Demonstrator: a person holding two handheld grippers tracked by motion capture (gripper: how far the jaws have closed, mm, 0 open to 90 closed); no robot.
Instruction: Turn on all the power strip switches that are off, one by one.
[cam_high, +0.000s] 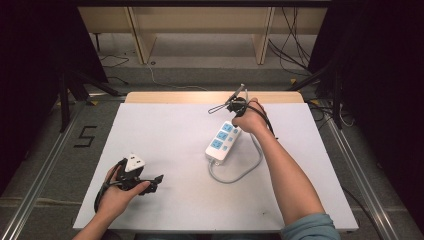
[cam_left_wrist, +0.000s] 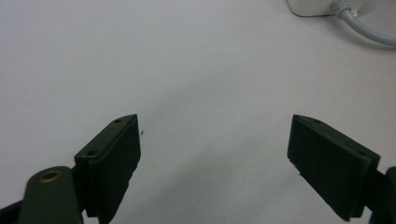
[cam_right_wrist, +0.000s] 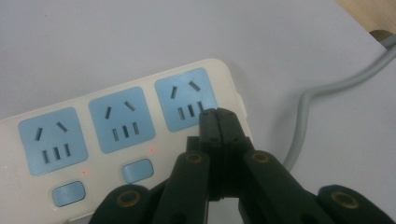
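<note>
A white power strip (cam_high: 223, 141) with three blue sockets is seen at centre frame on the tabletop (cam_high: 165, 135). The right tool (cam_right_wrist: 218, 122) is held fully closed, empty, over its end socket. The left tool (cam_left_wrist: 215, 154) is spread wide at lower left.

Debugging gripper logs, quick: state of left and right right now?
Left gripper: open, jaws wide apart, nothing between them, above the bare white table.
Right gripper: closed, holding nothing, tips at the power strip.
</note>
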